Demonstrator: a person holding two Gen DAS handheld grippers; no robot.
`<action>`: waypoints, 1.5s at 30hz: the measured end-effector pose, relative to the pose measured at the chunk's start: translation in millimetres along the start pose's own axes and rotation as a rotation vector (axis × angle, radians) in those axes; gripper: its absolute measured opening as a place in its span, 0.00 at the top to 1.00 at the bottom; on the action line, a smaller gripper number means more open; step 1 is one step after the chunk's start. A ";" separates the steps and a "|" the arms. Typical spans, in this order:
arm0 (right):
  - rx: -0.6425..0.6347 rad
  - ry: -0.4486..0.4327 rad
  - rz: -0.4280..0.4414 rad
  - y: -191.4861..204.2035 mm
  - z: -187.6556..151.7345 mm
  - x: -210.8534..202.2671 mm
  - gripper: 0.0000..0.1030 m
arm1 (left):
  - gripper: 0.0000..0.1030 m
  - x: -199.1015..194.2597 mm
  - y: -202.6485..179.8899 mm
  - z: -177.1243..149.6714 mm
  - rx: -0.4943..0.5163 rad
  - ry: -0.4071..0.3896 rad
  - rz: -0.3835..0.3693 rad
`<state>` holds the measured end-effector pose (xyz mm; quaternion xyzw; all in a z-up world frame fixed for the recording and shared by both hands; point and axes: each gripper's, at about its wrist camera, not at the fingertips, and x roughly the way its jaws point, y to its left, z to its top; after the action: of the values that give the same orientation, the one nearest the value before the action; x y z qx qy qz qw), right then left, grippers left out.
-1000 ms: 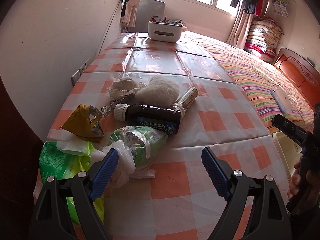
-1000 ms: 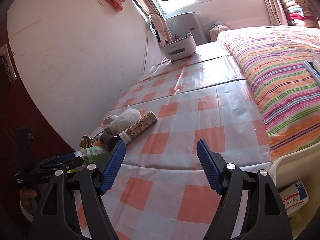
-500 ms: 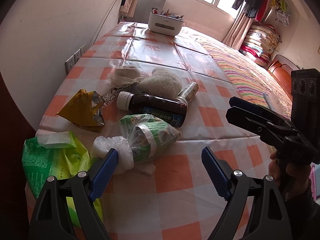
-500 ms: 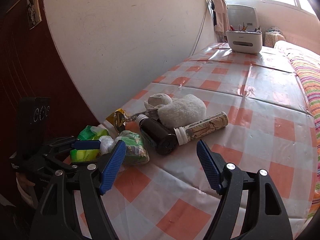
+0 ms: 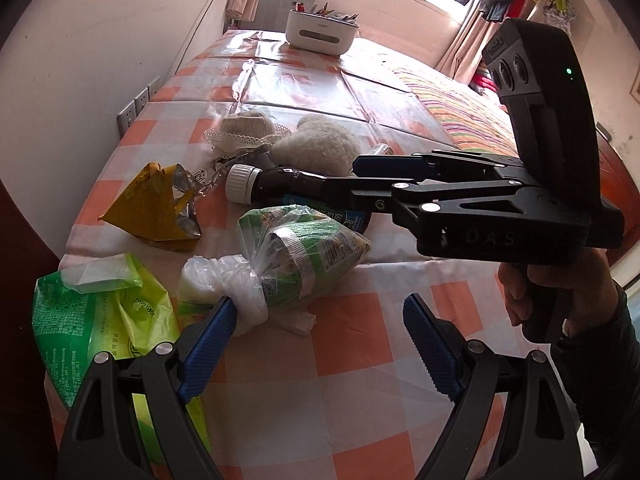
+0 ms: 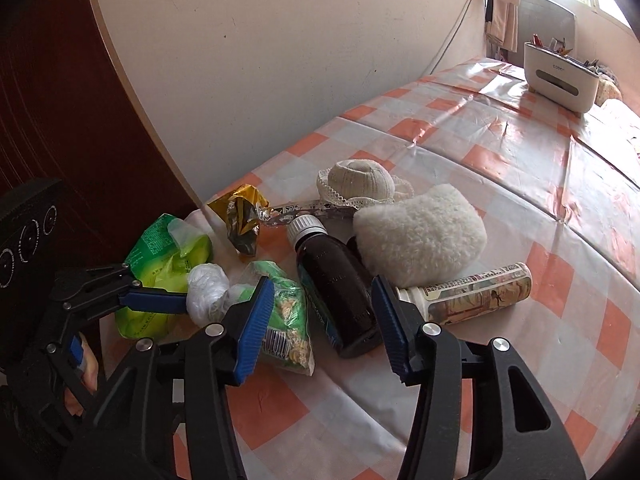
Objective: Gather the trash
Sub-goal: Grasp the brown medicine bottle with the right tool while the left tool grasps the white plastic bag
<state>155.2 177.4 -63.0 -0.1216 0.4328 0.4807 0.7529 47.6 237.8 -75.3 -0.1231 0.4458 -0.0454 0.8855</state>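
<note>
A pile of trash lies on the checked table (image 5: 360, 360): a dark bottle (image 6: 336, 288) with a white cap, a tied clear bag of green wrappers (image 5: 296, 252), a yellow foil wrapper (image 5: 156, 208), a green plastic bag (image 5: 100, 320), a printed tube (image 6: 468, 292), a fluffy white pad (image 6: 420, 236) and a lace-trimmed sock (image 6: 356, 180). My right gripper (image 6: 324, 316) is open, its fingers either side of the dark bottle's base, just above it. My left gripper (image 5: 316, 332) is open and empty, its left finger beside the tied bag's knot.
A white organizer box (image 5: 322, 34) with pens stands at the table's far end. A wall with sockets (image 5: 136, 108) runs along the left. A striped bed (image 5: 468, 112) lies to the right. A dark wooden panel (image 6: 48, 80) stands at the near left.
My right gripper has swung left and forward over the trash pile and now straddles the dark bottle. My left gripper has edged closer to the tied bag. Both stay open.
</note>
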 end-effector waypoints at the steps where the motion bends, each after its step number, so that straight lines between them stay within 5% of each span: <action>1: -0.005 0.016 -0.005 -0.6 2.4 5.4 0.51 | 0.20 -0.4 1.2 -0.4 -0.004 0.001 -0.005; 10: -0.040 0.125 -0.043 -4.7 14.9 33.9 0.55 | 0.20 -5.3 20.9 -1.4 -0.119 0.009 -0.047; 20: -0.010 0.141 -0.018 -8.1 11.6 45.8 0.56 | 0.20 -1.4 39.5 3.5 -0.289 -0.013 -0.081; 31: 0.055 0.057 -0.025 -17.2 -1.8 34.5 0.58 | 0.20 6.0 53.3 7.4 -0.470 -0.083 -0.162; 45: 0.202 -0.029 0.103 -22.7 -36.4 -2.2 0.58 | 0.20 17.0 41.1 5.8 -0.454 -0.078 -0.148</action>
<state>154.2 142.8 -88.3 -0.0156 0.4739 0.4743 0.7418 61.2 275.3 -95.8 -0.3532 0.3997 -0.0041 0.8459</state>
